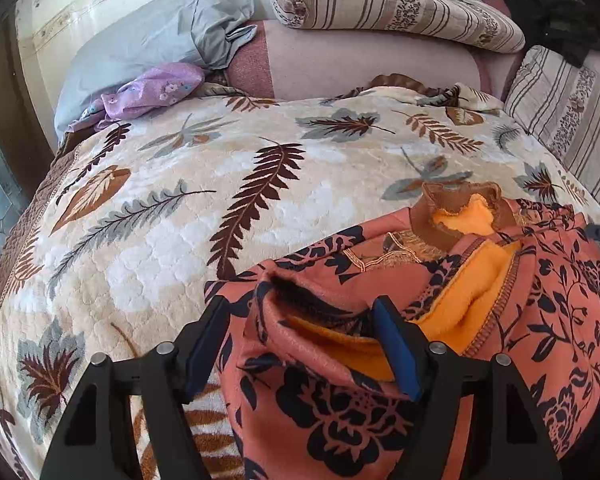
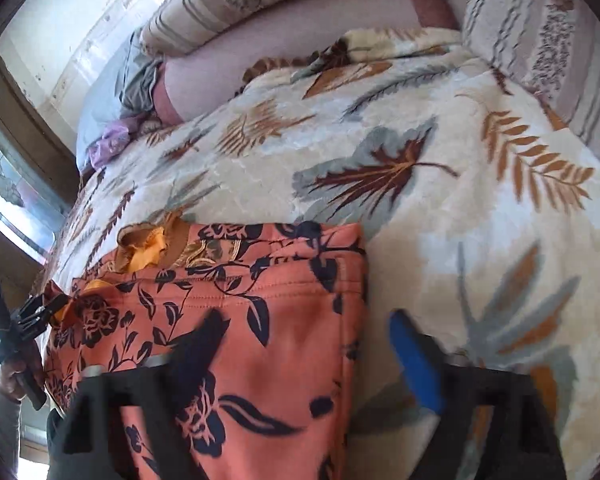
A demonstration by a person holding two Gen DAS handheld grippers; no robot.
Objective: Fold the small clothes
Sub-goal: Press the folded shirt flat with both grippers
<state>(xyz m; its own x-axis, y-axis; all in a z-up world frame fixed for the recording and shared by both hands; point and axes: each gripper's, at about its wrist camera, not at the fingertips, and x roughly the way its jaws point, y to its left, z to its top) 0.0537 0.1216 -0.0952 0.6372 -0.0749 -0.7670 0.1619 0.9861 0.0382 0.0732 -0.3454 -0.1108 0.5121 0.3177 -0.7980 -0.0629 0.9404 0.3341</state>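
An orange-red top (image 1: 340, 420) with a black flower print and yellow fleece lining lies on the leaf-patterned bed cover (image 1: 172, 232). Its brown collar (image 1: 460, 208) points away from me. My left gripper (image 1: 300, 344) is shut on a raised fold of the top's left side, and the blue pad (image 1: 396, 356) presses into the cloth. In the blurred right wrist view, my right gripper (image 2: 312, 352) straddles the right edge of the top (image 2: 240, 288). Its dark finger (image 2: 204, 340) is over the cloth. The blue pad (image 2: 416, 368) stands clear of the edge, over the cover (image 2: 480, 208).
A grey pillow (image 1: 140, 44) and a purple cloth (image 1: 156, 88) lie at the far left. Striped bolsters (image 1: 396, 8) and a pink cushion (image 1: 372, 68) line the back, with dark clothing (image 1: 556, 12) at the far right. A hand (image 2: 16, 376) holds the left gripper.
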